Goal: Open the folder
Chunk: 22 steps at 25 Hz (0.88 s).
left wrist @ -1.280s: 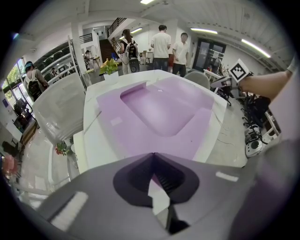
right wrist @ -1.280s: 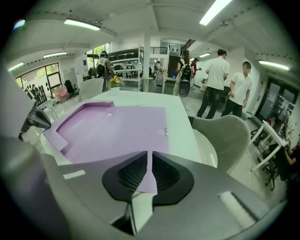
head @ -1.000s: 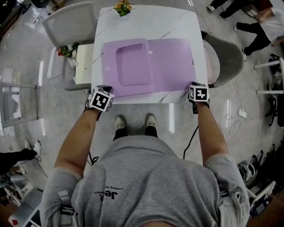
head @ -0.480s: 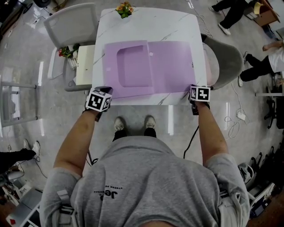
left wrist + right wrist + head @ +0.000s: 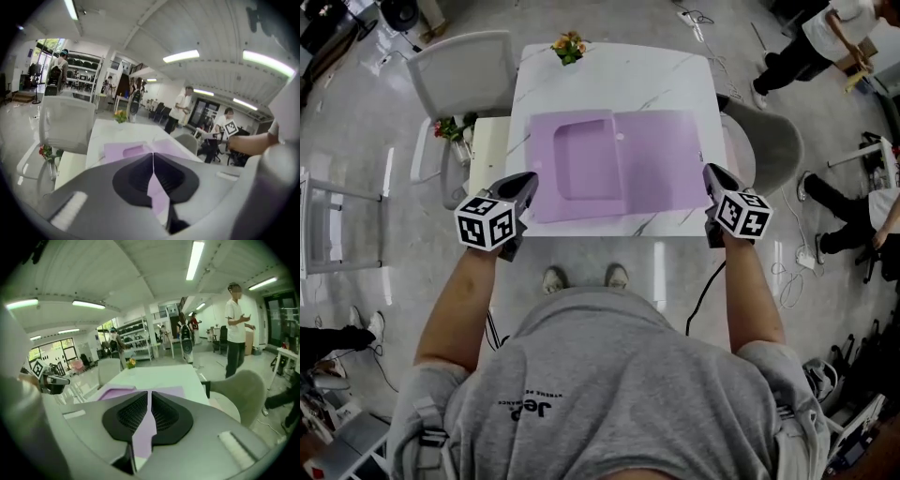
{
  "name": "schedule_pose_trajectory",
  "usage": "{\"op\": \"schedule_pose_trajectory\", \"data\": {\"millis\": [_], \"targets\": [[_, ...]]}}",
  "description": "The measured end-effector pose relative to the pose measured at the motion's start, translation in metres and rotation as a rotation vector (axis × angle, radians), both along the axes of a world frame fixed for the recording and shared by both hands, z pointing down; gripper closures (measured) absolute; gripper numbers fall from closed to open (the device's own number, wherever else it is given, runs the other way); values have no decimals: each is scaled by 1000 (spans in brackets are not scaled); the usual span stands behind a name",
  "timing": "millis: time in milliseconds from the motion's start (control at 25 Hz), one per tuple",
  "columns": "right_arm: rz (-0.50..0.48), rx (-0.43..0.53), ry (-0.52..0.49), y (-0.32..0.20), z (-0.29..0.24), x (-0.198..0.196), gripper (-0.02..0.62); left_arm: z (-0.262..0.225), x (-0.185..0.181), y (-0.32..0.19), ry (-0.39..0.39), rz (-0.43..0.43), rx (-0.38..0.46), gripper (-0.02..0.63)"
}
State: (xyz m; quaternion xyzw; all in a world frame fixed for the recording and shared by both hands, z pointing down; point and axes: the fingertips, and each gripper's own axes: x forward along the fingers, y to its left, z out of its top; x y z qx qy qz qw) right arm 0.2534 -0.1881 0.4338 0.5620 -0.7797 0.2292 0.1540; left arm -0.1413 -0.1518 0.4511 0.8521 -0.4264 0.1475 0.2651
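Okay, the purple folder [image 5: 614, 164] lies flat in the middle of the white marble bench [image 5: 619, 75], long side across us, with a pocket-like panel on its left half and a plain panel on its right. It looks already spread open to us, though the head view is too coarse to be sure no flap is left shut. The left tongs [image 5: 525, 185] hang by the folder's near left corner and the right tongs [image 5: 712, 174] by its near right edge. Both point forward and down, and neither touches the folder as far as we can tell. Each gripper view shows the ribbed pads closed together with nothing between them, only purple sheet seen past the gap below. We judge the folder thin, light plastic: bendy, slick on the marble, and likely to slide rather than lift if pushed flat. Best hold is a free edge or corner, pinched shallow, with the other tongs pressing the far panel down so it stays put. A small flower pot [image 5: 569, 44] sits at the far edge, well apart.
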Motion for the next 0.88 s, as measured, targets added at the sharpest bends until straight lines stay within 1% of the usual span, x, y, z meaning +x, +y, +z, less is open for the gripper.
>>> {"op": "schedule_pose_trajectory", "data": {"millis": [80, 160, 280, 400, 520, 640, 760, 880], "targets": [[-38, 99, -35, -4, -47, -15, 566, -51, -3, -9, 85, -21, 106, 557], [-76, 191, -62, -5, -91, -30, 568, -99, -7, -15, 150, -30, 214, 557], [-127, 307, -97, -1, -150, -52, 586, -163, -15, -18, 217, -43, 352, 557], [-173, 400, -129, 6, -199, -70, 592, -212, -25, -15, 267, -62, 452, 557], [-211, 474, -166, 11, -239, -83, 592, -249, -33, -12, 291, -74, 523, 557], [-242, 522, -182, 15, -266, -93, 592, -274, -39, -6, 294, -81, 563, 557], [-252, 545, -174, 17, -278, -99, 592, -291, -44, 0, 299, -77, 598, 557], [-254, 544, -159, 14, -275, -103, 594, -294, -46, 3, 298, -71, 608, 557]]}}
